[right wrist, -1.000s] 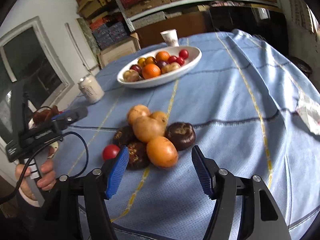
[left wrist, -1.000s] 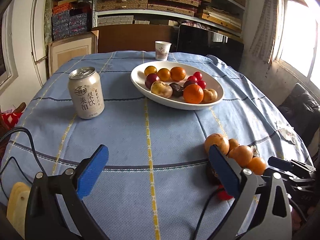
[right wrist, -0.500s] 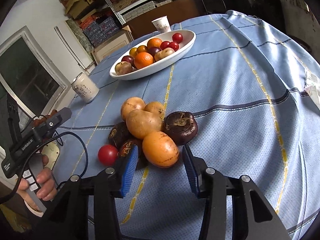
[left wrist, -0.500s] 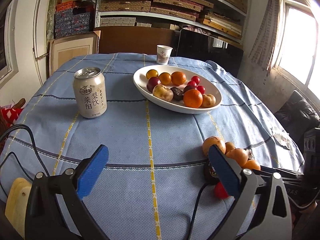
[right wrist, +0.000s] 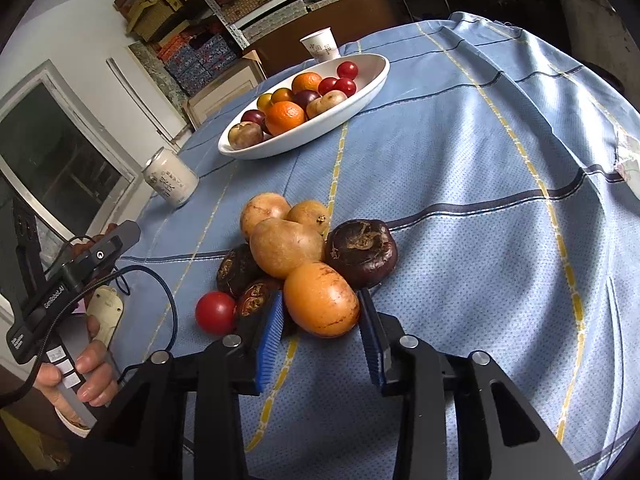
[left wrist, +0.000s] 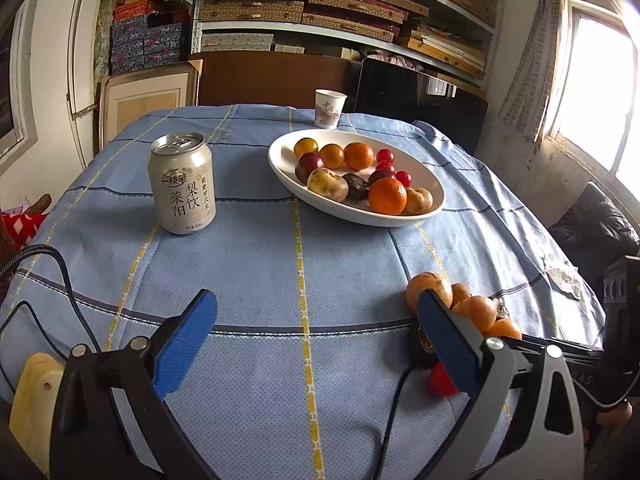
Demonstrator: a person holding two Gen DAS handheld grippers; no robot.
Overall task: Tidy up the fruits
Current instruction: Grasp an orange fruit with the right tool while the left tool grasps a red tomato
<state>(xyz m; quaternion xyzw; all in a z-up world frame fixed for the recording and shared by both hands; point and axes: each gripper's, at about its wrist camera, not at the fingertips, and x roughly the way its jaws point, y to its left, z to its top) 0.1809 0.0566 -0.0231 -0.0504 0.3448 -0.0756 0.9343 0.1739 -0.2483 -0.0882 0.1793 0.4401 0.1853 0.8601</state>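
Note:
On the blue cloth lies a pile of loose fruit (right wrist: 286, 246): yellow-brown ones, dark brown ones (right wrist: 362, 252) and a red tomato (right wrist: 215, 312). My right gripper (right wrist: 320, 298) is closing on the nearest orange fruit (right wrist: 320, 304), which rests on the cloth with a blue pad touching each side. The same pile (left wrist: 428, 288) shows at the right in the left wrist view. There my left gripper (left wrist: 316, 304) hangs open over bare cloth, nothing between its fingers. A white oval bowl (left wrist: 276, 160) (right wrist: 372, 80) farther back holds several oranges, plums and small tomatoes.
A drink can (left wrist: 182, 184) (right wrist: 170, 178) stands left of the bowl and a paper cup (left wrist: 329, 109) (right wrist: 320, 46) behind it. A crumpled paper scrap (left wrist: 562, 278) lies near the right table edge. A person's hand (right wrist: 92, 376) grips the left tool's handle. Shelves fill the back wall.
The right gripper's jaws have narrowed from wide apart to both sides of the orange fruit, and it has edged closer to the pile. The left gripper stays open in much the same place.

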